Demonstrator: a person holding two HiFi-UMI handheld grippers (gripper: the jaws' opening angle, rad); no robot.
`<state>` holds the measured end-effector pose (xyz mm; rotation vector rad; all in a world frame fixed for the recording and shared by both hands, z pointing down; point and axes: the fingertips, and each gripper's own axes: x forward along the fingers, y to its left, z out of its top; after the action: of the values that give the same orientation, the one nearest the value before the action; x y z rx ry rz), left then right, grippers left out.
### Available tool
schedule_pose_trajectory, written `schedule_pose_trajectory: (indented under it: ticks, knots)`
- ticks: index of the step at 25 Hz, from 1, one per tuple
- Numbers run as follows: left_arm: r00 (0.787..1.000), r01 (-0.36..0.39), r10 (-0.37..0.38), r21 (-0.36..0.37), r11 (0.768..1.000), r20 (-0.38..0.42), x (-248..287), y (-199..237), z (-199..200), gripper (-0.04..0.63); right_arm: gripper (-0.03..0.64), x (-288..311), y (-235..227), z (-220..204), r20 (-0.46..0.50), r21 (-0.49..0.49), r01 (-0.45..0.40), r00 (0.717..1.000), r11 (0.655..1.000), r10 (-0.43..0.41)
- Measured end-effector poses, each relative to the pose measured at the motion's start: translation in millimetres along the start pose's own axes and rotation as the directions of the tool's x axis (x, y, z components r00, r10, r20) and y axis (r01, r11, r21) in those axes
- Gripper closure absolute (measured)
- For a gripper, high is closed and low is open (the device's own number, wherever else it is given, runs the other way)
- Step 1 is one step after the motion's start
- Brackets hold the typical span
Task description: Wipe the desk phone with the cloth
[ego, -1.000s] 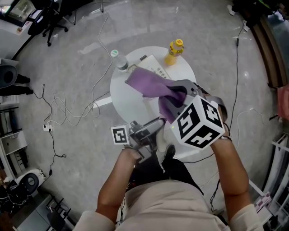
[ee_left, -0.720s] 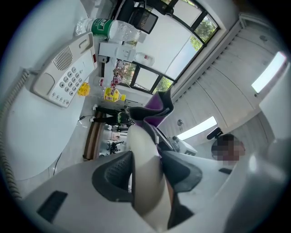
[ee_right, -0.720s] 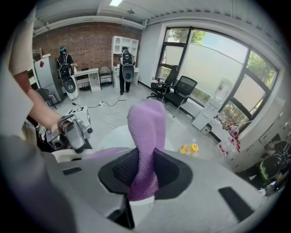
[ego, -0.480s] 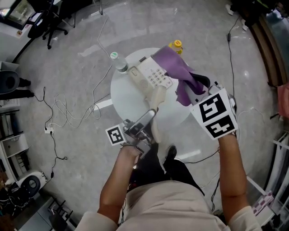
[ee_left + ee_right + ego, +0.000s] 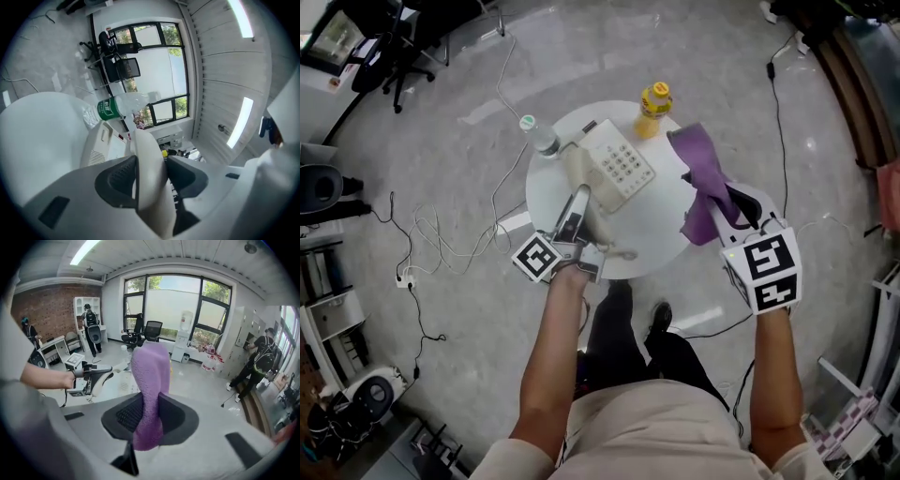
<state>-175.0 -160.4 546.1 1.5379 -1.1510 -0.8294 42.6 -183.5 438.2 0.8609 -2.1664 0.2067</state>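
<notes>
right of the phone [image 5: 620, 170], cloth [image 5: 703, 167] has shifted

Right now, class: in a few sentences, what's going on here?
A person works with a gripper in each hand. The left gripper has its jaws shut on a cream plastic handset, held beside the cream push-button desk phone on the round white table. The right gripper has its jaws clamped on a purple fuzzy cloth, which hangs right of the phone, not touching it. A clear water bottle and a yellow bottle stand at the table's far edge.
</notes>
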Motion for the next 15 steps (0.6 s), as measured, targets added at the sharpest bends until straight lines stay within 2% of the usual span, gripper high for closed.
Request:
schedule_pose_trajectory:
  ticks: [4,8,15]
  knots:
    - [0.992,-0.12,0.119,0.007,0.993,0.048,11,39,2,0.396,0.538,0,-2,-29,-0.03,0.045,0.009,1.0,0.999,-0.008]
    - [0.967,-0.245,0.242,0.029,0.969,0.085,17,73,4,0.396,0.538,4,-4,-53,-0.065,0.072,0.011,0.998,0.997,-0.006]
    - [0.941,-0.325,0.313,0.092,0.941,0.129,26,90,8,0.397,0.537,14,4,-77,-0.101,0.113,-0.007,0.995,0.994,0.018]
